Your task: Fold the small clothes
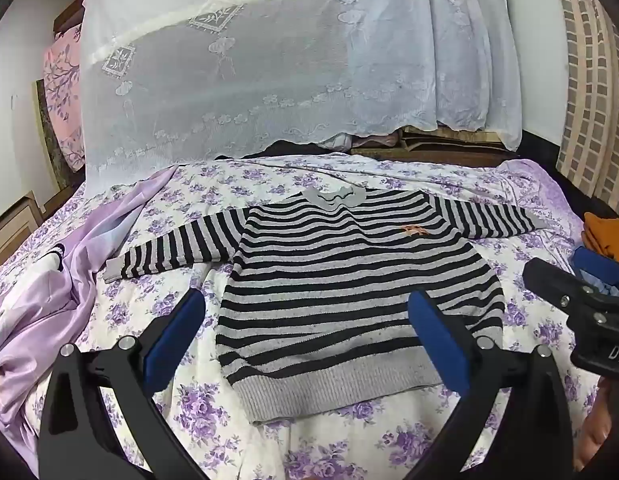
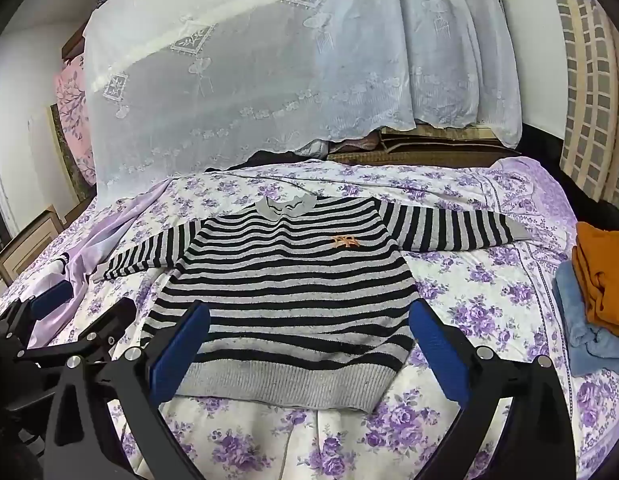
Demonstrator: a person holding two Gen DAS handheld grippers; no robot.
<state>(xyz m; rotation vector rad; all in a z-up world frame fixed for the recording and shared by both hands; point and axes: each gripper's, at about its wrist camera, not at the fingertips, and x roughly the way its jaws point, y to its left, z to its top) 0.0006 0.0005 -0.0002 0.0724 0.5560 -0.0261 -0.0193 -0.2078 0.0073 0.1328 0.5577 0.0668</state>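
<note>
Blue-padded fingers [image 1: 177, 340] of your left gripper [image 1: 309, 336] spread wide, empty; right gripper [image 2: 309, 340] same. Striped sweater [image 2: 285, 292] flat on floral bed [image 2: 489, 292] just beyond, hem nearest fingers, sleeves outstretched. Folded orange cloth [image 2: 601, 276] far right.

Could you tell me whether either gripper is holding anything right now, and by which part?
Nothing is held: left gripper and right gripper hover open above the striped sweater.

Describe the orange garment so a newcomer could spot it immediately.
Start at the bed with the purple-flowered sheet, where the striped sweater lies spread flat in the middle. Look to the sheet's right edge: the orange garment sits folded on a folded light blue cloth. It is the only plain orange item, and folded rather than spread out.
</note>
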